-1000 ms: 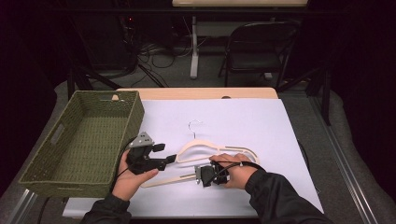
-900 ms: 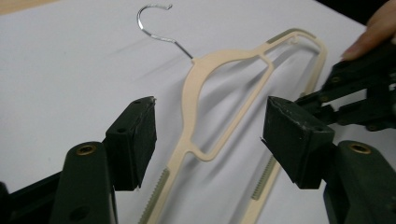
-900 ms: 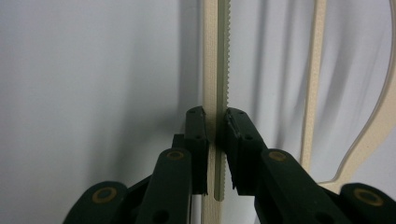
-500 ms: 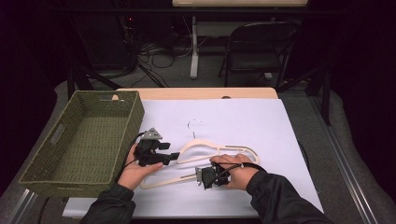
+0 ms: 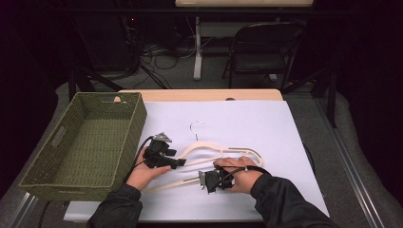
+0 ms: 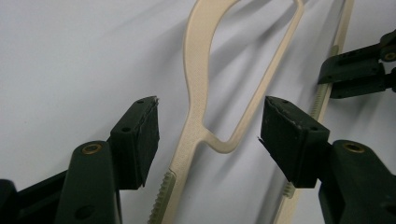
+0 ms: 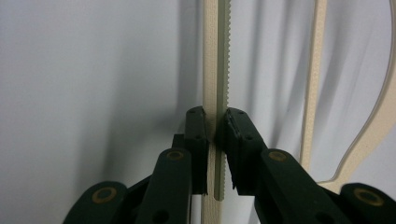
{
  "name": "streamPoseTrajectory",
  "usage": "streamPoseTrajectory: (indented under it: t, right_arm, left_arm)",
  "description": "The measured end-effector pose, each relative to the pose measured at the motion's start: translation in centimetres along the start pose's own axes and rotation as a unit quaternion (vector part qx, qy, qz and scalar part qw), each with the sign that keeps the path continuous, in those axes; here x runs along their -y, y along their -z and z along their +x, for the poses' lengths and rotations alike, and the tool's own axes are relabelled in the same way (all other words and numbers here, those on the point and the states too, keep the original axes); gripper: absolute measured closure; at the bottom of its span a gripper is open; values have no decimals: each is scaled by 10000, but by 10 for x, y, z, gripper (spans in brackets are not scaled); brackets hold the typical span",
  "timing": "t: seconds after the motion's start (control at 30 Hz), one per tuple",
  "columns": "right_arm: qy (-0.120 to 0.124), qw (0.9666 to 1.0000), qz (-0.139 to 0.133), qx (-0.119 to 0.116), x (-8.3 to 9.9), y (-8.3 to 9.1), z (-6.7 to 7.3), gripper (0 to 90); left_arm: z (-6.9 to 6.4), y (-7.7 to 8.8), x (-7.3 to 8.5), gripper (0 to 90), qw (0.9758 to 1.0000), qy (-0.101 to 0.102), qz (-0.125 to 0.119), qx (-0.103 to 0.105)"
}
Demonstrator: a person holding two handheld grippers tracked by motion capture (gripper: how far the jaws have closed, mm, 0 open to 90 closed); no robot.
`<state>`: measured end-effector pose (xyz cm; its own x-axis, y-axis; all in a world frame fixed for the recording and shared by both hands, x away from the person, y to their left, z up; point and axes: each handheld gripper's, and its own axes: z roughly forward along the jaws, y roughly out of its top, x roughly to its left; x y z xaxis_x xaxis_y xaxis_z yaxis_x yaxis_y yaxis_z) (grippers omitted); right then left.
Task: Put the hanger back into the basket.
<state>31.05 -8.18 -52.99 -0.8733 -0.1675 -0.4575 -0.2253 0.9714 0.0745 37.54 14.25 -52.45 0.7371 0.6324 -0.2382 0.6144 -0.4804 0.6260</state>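
At far left, a green woven basket [image 5: 81, 147] stands on the table [image 5: 266, 118]; its near wall hides part of the floor inside, and what shows of the interior holds nothing. Its near left corner hangs past the white sheet [image 5: 285, 142] that covers the table.

Just right of the basket, the left tongs [image 5: 177, 163] hover at the left shoulder of a cream plastic hanger [image 5: 223, 151]. The left gripper view shows these left tongs [image 6: 208, 128] released, jaws spread wide, one on each side of the hanger [image 6: 196, 102] where its shoulder narrows into the toothed lower bar; neither jaw touches it. The bar's lower end is cut off by the frame edge.

The hanger lies flat on the sheet, its thin wire hook [image 5: 194, 127] pointing away from the person and hard to make out.

Further right, the right tongs [image 5: 203, 179] sit under the person's right hand [image 5: 240, 173], which hides most of them. The right gripper view shows the right tongs [image 7: 215, 126] clenched on the hanger's toothed bar [image 7: 215, 56], which runs straight up between the jaws.
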Motion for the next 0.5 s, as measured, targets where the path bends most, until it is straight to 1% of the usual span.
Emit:
streamPoseTrajectory:
  t: [0.03,0.13,0.17,0.2,0.27,0.37,0.4,0.47,0.5]
  right_arm:
    - [0,10000,0,0,0,0,0,798]
    - [5,10000,3,30,0,0,1,798]
    - [2,10000,-4,46,0,0,1,798]
    - [2,10000,-4,46,0,0,1,798]
    - [25,10000,-27,90,0,-1,1,798]
    - [27,10000,-18,87,0,-1,1,798]
    - [44,9999,-30,111,-1,-1,1,798]
    - [80,9999,-29,108,-1,-2,1,798]
    - [42,10000,-16,82,-1,-2,2,798]
  left_arm:
    - [0,0,0,373,10000,0,0,0]
    - [2,-5,1,373,9999,69,120,41]
    - [3,-7,2,375,9997,107,178,88]
    - [3,-7,2,375,9997,107,178,88]
    - [3,-11,2,380,9994,95,274,163]
    - [3,-12,2,387,9993,129,275,219]
    - [3,-14,2,395,9990,144,315,285]
    - [3,-14,2,403,9988,142,348,302]
    - [4,-15,3,408,9987,163,384,286]
